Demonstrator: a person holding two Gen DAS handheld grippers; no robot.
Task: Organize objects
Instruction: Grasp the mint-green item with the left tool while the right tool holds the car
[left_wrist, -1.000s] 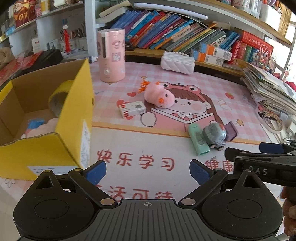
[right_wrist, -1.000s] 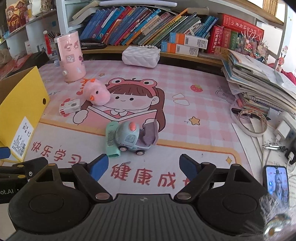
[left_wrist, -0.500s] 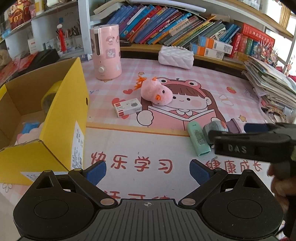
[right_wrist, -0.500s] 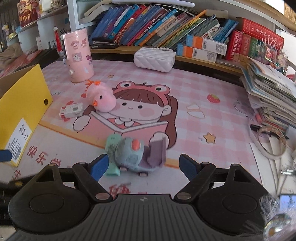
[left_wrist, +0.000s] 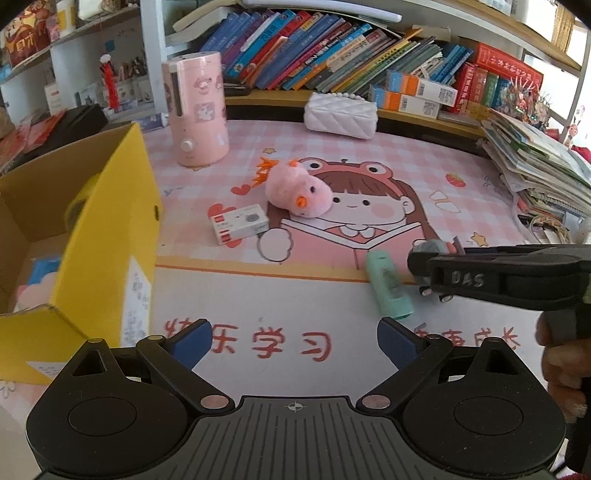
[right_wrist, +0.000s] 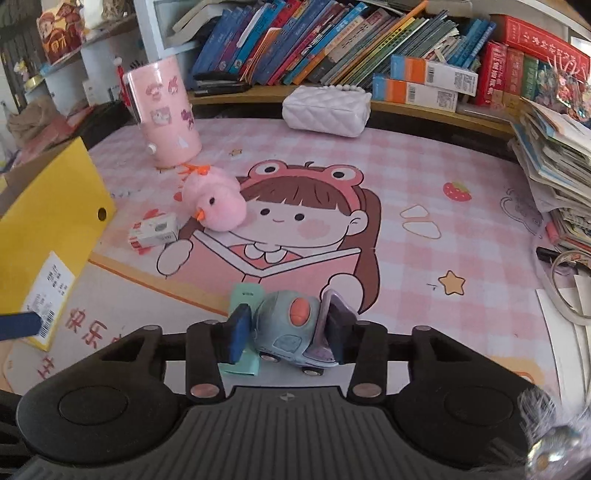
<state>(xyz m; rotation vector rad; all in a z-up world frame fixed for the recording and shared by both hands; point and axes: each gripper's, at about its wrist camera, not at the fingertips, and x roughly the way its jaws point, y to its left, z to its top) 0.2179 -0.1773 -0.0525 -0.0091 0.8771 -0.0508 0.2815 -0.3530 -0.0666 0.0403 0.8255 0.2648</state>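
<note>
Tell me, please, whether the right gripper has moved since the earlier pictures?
Yes. In the left wrist view the right gripper has come in from the right edge toward the green case, and its jaws have just been closing on the toy car.

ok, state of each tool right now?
Left tool: open, holding nothing.
Right tool: has just closed on the toy car.
</note>
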